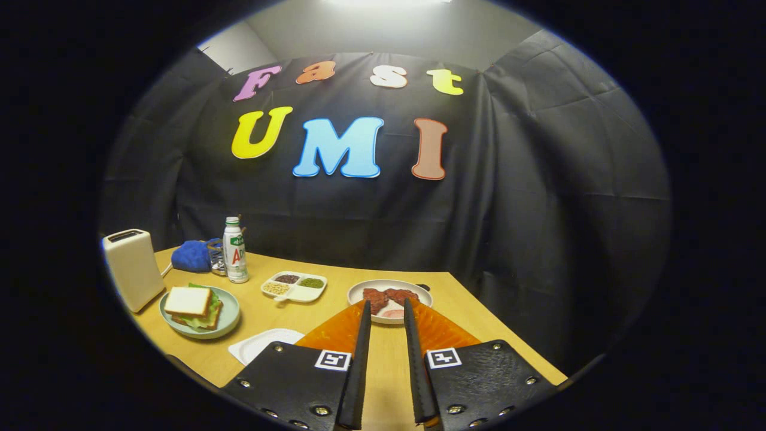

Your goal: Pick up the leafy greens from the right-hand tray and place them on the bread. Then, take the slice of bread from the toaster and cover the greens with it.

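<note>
A wooden table [395, 353] carries a toaster [132, 268], blue cloth [191, 256], bottle [235, 250], sandwich plate [229, 317], divided dish [294, 286], meat plate [359, 292] and white tray [257, 346].

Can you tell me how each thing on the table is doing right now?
Sandwich: bread on top, greens inside, on its plate.
Toaster: upright, slot looks empty.
Bottle: standing, cap on.
Snack dish: three sections filled.
Meat plate: holds meat.
Hand-held gripper: open, holding nothing.
</note>
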A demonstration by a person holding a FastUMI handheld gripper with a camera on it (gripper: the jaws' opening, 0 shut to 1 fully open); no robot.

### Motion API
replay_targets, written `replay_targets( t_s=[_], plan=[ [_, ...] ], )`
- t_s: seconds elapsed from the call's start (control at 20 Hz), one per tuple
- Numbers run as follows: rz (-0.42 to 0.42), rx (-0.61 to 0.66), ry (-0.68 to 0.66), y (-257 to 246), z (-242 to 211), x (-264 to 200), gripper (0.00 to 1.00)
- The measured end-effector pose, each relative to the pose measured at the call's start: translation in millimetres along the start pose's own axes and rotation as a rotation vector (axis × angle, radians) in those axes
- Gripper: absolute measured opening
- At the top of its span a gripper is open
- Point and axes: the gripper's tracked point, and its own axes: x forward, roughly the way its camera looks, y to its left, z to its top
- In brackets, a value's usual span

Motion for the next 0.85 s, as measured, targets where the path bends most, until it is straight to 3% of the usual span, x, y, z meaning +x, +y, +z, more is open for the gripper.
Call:
replay_targets(
  t_s=[0.1, 0.35, 0.6, 0.85],
  plan=[
    [-0.019, 0.002, -0.01, -22.1, -4.0, -0.2, 0.32],
    [0.045, 0.136, -0.011, -74.4, -18.4, 2.7, 0.32],
    [-0.04, 0.113, -0.006, -159.0, -34.8, 1.7, 0.32],
    [-0.068, 0.125, 0.014, -203.6, -48.4, 4.1, 0.32]
  ],
)
